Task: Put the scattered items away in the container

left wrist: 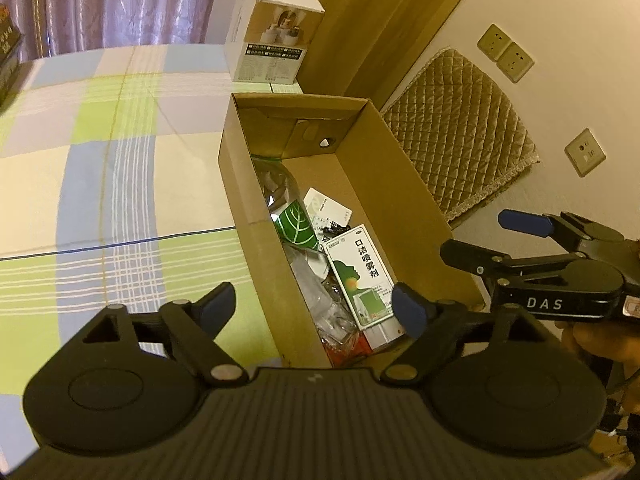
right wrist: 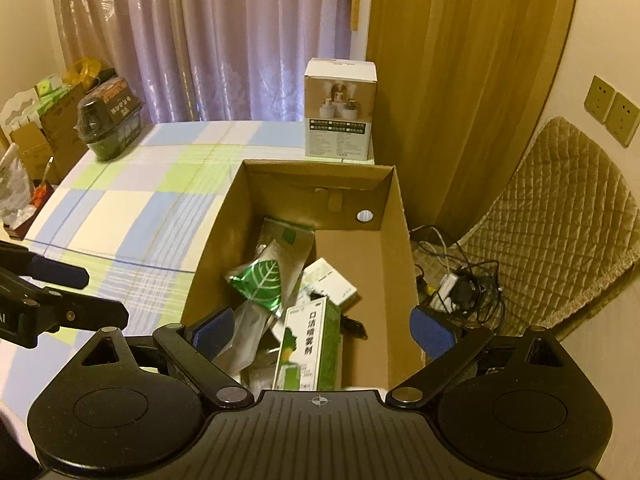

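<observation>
Two claws, left claw [left wrist: 316, 308] and right claw [right wrist: 322, 330], hang wide open and empty above the cardboard box [right wrist: 396, 216]. Green spray carton [right wrist: 308, 344] lies inside, directly below the right claw, its long axis running along the box.

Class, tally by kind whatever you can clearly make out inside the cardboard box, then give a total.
Green spray carton: 1
Leaf-print packet: 1
White card: 1
Clear wrapping, amount unclear: 1
Total: 4
</observation>
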`<state>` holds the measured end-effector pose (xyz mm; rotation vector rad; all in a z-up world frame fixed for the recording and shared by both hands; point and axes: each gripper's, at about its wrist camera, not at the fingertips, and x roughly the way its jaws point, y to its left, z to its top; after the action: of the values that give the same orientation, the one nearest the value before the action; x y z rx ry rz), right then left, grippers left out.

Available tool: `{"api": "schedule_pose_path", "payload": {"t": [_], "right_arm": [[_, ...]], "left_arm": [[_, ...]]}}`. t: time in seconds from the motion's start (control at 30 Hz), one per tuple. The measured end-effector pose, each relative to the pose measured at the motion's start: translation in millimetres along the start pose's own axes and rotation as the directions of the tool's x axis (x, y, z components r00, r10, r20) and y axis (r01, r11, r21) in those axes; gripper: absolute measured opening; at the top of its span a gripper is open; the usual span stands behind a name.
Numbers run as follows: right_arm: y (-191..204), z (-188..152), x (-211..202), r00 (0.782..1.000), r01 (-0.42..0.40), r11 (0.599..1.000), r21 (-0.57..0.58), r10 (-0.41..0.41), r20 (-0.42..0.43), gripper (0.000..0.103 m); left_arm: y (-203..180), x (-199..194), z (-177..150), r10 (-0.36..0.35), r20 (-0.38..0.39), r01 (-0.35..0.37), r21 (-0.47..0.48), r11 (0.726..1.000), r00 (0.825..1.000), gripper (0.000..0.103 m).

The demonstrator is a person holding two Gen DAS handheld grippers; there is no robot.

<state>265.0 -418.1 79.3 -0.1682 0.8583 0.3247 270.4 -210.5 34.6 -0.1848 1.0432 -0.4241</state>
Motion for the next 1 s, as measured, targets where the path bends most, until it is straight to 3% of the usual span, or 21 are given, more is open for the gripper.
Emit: {"api": "schedule_pose_path", "payload": {"t": [0.27,0.5,1.0], "right_arm": [[4.4,-14.0,-28.6,1.0,0.01,1.0,0.017,-0.01,0.014,0.099],[8.7,-21.9,-51.6,1.0,0.023,0.999,0.024,-0.024,0.021,0.099],[20.9,-39.6,-94.8,0.997,0.025,0.997,0.068,-0.029,0.065,0.099]], "left_arm": [[-14.1,-26.0,-21.2,0.052,0.047,-0.054,0.037,0.998,0.998,0.102],[-24.8,-46.0,-37.6,0.112,0.077,-0.118,0.074,0.99,0.991,0.102],[-45.5,-84.4,-68.7,0.167,0.11,-0.178,0.095,0.979,0.98,0.102]]}}
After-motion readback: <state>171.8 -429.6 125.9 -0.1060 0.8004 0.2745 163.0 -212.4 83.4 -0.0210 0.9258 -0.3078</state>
